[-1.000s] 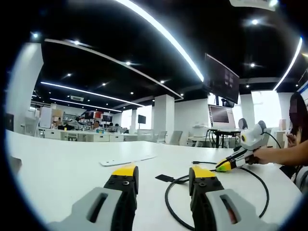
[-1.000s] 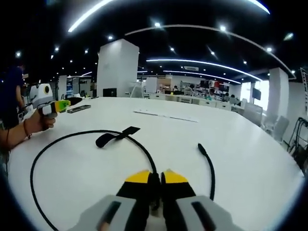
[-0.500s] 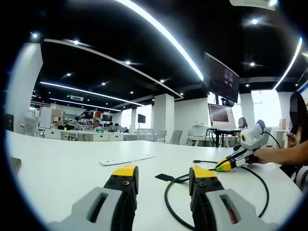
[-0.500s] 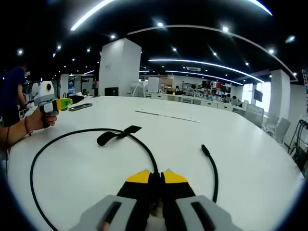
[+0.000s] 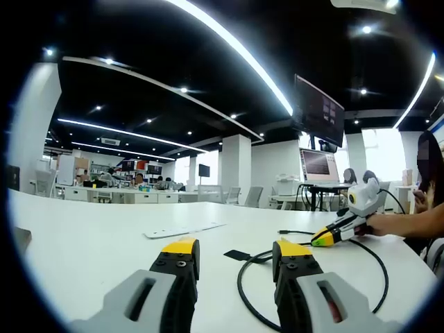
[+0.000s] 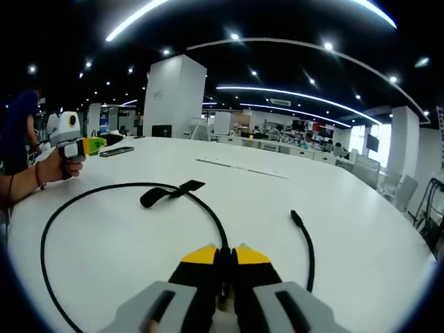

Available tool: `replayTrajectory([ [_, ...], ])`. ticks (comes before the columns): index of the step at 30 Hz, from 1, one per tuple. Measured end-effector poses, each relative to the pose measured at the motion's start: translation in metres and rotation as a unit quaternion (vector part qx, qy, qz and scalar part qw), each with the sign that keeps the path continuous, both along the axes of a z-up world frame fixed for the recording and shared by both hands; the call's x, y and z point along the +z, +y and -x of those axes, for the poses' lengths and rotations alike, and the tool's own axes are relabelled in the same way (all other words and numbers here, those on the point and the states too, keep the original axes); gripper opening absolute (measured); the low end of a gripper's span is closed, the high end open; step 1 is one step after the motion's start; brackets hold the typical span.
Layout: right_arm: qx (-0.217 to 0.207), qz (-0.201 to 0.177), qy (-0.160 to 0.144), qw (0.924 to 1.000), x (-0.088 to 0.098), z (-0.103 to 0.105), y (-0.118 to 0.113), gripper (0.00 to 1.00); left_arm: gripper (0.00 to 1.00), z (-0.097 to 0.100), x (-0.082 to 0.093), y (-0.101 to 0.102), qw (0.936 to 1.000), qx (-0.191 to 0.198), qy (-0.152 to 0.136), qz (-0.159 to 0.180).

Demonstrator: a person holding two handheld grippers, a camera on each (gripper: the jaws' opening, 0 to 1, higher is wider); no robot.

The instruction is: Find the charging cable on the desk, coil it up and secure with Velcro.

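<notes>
The thin black charging cable (image 6: 104, 198) lay on the broad white desk (image 6: 333, 208) in one wide open loop, with its small plug end (image 6: 294, 216) lying free to the right of the loop in the right gripper view. A black Velcro strap (image 6: 170, 194) sat flat on the desk along the far arc of the loop, its tab pointing away from the cable and not wrapped round anything.

The right gripper (image 6: 222, 253), grey with yellow tips, had its jaws pressed together on the near part of the cable, where the loop and the plug tail met; the cable ran straight into the closed jaws. In the left gripper view that same gripper (image 5: 325, 239) rested at the far right of the loop, held by a hand (image 5: 388, 223).

The left gripper (image 5: 232, 248) stood with its jaws wide apart and nothing between them, low over the desk just beside the near side of the loop. From the right gripper view it (image 6: 94, 144) was well beyond the loop, gripped in a hand (image 6: 59, 165).

As a judgement, the cable was found and gripped, but coiling had barely begun: one loose turn only. Tightening it into a compact coil and closing the strap around it all remained.
</notes>
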State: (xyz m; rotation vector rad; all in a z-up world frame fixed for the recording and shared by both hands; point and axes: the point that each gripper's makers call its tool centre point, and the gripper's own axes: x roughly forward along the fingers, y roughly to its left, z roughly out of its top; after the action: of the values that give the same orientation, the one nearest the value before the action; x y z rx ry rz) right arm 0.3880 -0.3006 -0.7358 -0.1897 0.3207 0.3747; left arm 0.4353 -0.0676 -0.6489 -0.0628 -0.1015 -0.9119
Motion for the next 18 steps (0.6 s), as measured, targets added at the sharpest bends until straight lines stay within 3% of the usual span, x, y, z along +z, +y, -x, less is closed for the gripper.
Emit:
replayTrajectory([
  [8, 0.004, 0.034, -0.002, 0.9994, 0.0, -0.001, 0.002, 0.09, 0.42, 0.0, -0.003, -0.001, 0.9999, 0.001, -0.004, -0.014],
  [18, 0.005, 0.038, -0.007, 0.9993, 0.0, -0.001, 0.0, 0.09, 0.42, -0.001, -0.013, -0.004, 0.9995, 0.002, -0.001, -0.032],
])
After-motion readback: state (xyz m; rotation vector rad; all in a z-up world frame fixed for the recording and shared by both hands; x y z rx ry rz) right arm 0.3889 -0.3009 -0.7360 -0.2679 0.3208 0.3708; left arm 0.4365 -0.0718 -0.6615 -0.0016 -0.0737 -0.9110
